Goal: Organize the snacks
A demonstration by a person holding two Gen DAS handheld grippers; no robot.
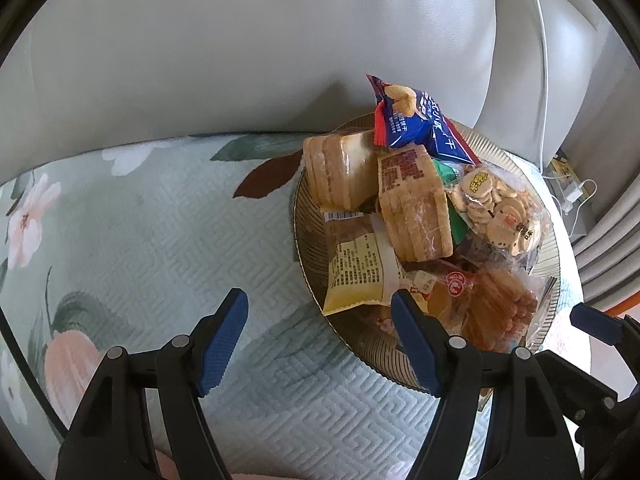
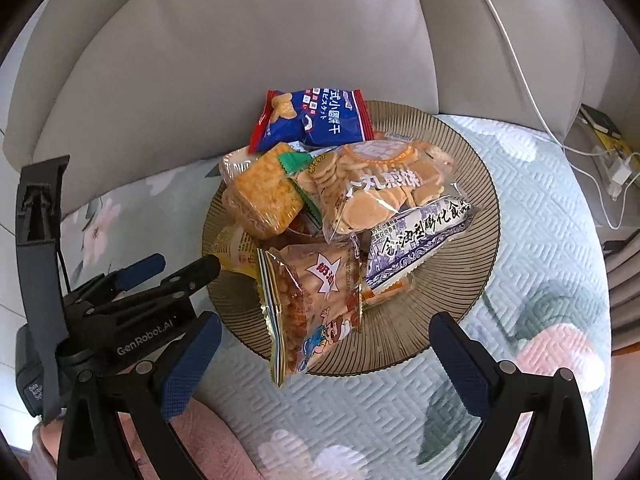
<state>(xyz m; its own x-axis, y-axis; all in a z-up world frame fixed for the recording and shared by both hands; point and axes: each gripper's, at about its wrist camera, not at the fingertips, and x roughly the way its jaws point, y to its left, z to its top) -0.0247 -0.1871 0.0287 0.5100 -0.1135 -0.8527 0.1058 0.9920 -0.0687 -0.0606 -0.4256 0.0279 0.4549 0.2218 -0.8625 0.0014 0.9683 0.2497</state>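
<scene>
Pale green floral quilted sofa seat [image 2: 532, 216] carries your ribbed brown glass plate [image 2: 472, 160], heaped with snack packets: blue biscuit bag [image 2: 316, 120], clear bag of round crackers [image 2: 376, 184], orange peanut packet [image 2: 316, 300]. Gathering looks nearly finished. Your left tongs [image 1: 320, 344] hover at the plate's near rim, your right tongs [image 2: 324, 352] just before the peanut packet; both gape wide, empty.

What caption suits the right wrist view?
Open right tongs hover before a ribbed plate heaped with snack packets.
</scene>
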